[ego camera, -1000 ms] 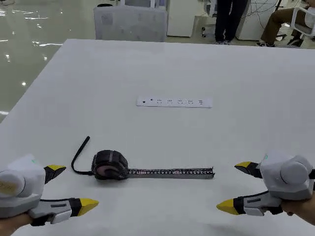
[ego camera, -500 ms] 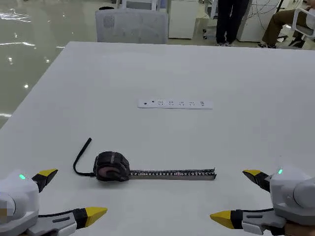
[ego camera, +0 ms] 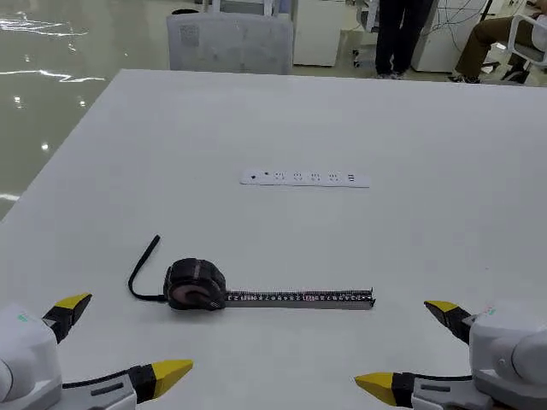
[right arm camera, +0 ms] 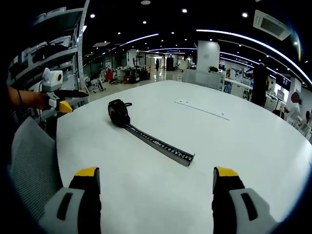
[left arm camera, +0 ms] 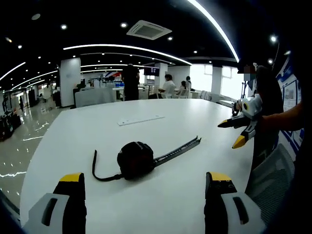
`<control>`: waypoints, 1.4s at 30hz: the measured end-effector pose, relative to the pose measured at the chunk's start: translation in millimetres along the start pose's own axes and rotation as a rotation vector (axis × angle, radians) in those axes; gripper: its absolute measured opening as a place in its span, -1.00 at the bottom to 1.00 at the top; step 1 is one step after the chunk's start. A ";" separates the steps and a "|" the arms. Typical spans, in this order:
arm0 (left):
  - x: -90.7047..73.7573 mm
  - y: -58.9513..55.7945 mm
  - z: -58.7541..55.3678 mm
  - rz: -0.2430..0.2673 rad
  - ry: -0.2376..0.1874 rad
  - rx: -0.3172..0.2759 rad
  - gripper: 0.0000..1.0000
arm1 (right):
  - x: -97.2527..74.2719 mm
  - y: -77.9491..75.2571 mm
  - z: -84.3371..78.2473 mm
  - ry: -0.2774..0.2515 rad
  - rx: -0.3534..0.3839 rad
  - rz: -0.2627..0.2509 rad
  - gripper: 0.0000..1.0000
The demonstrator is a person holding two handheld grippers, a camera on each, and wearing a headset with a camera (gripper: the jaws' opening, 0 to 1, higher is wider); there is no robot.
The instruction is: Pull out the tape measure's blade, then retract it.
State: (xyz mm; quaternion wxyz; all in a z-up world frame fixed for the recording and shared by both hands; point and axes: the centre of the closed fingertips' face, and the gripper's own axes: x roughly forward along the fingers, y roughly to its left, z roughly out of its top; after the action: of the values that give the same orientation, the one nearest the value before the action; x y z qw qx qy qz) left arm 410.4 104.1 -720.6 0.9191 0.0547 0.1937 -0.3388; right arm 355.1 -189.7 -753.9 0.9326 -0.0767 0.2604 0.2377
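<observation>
Your left gripper [ego camera: 124,335] and right gripper [ego camera: 406,345] both gape wide, holding nothing, clear of the tape measure [ego camera: 195,284] and its pulled-out blade [ego camera: 299,297] between them.

You hold your left gripper [ego camera: 124,335] low at the near left, its fingers [ego camera: 162,372] spread wide with nothing between them. Your right gripper [ego camera: 406,343] mirrors it at the near right, its fingers equally wide and empty. The yellow tips of both angle forward and inward. In the left gripper view, your right forearm [left arm camera: 282,117] shows behind the right gripper.
</observation>
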 end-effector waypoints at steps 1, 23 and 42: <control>-0.4 -0.7 -0.1 0.007 -0.004 -0.004 1.00 | -0.8 1.8 1.2 -0.009 0.007 -0.001 0.99; 2.8 -20.1 -8.1 0.100 -0.030 -0.026 1.00 | -9.4 17.2 6.8 -0.050 0.058 -0.049 0.98; 19.2 -16.9 3.0 0.248 -0.052 -0.046 1.00 | -1.5 17.7 3.9 -0.056 -0.022 -0.001 0.82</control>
State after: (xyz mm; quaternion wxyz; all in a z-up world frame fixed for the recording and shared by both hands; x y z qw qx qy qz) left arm 413.9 78.9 -724.9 0.9596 0.0485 0.1694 -0.2195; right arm 347.2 -173.9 -750.0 0.9387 -0.0805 0.2315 0.2422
